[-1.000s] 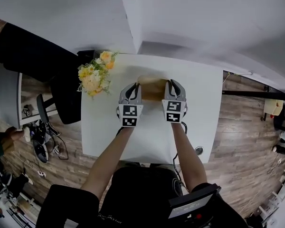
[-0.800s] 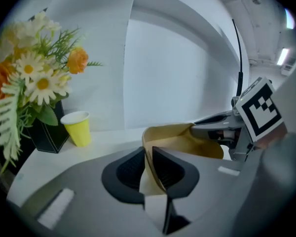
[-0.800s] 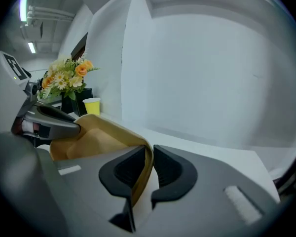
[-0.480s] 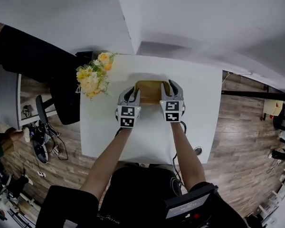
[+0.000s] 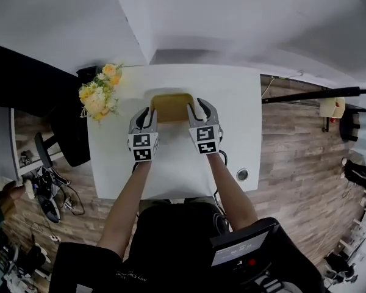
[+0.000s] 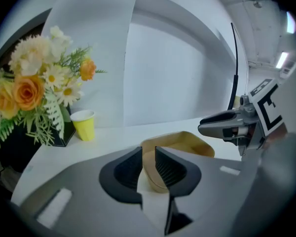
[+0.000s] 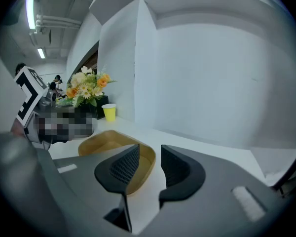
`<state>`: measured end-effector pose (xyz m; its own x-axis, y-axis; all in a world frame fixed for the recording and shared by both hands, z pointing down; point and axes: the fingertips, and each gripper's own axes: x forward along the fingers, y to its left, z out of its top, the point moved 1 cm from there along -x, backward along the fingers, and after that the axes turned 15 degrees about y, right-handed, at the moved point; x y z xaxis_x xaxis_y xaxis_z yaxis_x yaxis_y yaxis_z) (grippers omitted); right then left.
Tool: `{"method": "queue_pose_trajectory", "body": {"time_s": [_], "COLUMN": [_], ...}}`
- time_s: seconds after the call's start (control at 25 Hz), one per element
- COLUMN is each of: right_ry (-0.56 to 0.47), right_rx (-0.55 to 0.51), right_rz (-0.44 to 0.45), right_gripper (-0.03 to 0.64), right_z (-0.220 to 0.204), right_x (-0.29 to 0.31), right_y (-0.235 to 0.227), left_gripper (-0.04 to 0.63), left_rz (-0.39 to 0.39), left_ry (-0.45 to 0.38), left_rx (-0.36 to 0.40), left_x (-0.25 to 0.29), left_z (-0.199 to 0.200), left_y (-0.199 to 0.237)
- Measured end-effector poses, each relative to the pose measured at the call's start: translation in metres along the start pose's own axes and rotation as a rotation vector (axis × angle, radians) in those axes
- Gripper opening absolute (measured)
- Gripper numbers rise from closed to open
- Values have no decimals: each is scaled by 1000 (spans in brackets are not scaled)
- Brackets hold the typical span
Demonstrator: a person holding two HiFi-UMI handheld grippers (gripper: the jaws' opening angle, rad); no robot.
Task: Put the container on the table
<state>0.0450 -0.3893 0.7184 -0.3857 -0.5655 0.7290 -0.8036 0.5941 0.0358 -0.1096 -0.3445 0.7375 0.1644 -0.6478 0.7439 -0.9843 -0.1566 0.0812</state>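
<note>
The container (image 5: pixel 172 107), a shallow tan paper tray, lies flat on the white table (image 5: pixel 177 170). My left gripper (image 5: pixel 147 115) is at its near left corner and my right gripper (image 5: pixel 197 107) at its near right corner. In the left gripper view the tray's rim (image 6: pixel 187 143) shows through the gap of the left gripper (image 6: pixel 148 156). Its jaws have just been opening, and the pads stand off the rim. In the right gripper view the tray (image 7: pixel 103 143) lies just left of the right gripper (image 7: pixel 150 158). These jaws have also just been opening, with only bare table between them.
A bunch of yellow and white flowers (image 5: pixel 97 96) in a dark box stands at the table's far left corner, a yellow paper cup (image 6: pixel 84 125) beside it. A white wall rises behind the table. A black chair (image 5: pixel 64 133) is at the left, on wooden floor (image 5: pixel 293 145).
Both grippers have let go of the tray's sides, their jaws have widened, and they have drawn back a little toward me. The tray now rests on the table.
</note>
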Motion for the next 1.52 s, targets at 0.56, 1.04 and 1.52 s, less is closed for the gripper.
{"method": "queue_pose_trajectory", "body": {"time_s": [0.56, 1.04, 1.52], "right_ry": [-116, -239, -332], "right_rx": [-21, 4, 27], "right_rz": [16, 29, -98], "right_gripper": [94, 72, 63], "right_z": [20, 39, 68], "right_x": [-100, -167, -207], "right_y": [52, 72, 119], "left_gripper": [77, 63, 60], "left_rz": [-27, -10, -79], "left_ry": [-149, -306, -425], "left_rx": [97, 198, 236], "left_x": [-88, -169, -218], "left_z": [27, 42, 52], "left_y": [-61, -92, -66]}}
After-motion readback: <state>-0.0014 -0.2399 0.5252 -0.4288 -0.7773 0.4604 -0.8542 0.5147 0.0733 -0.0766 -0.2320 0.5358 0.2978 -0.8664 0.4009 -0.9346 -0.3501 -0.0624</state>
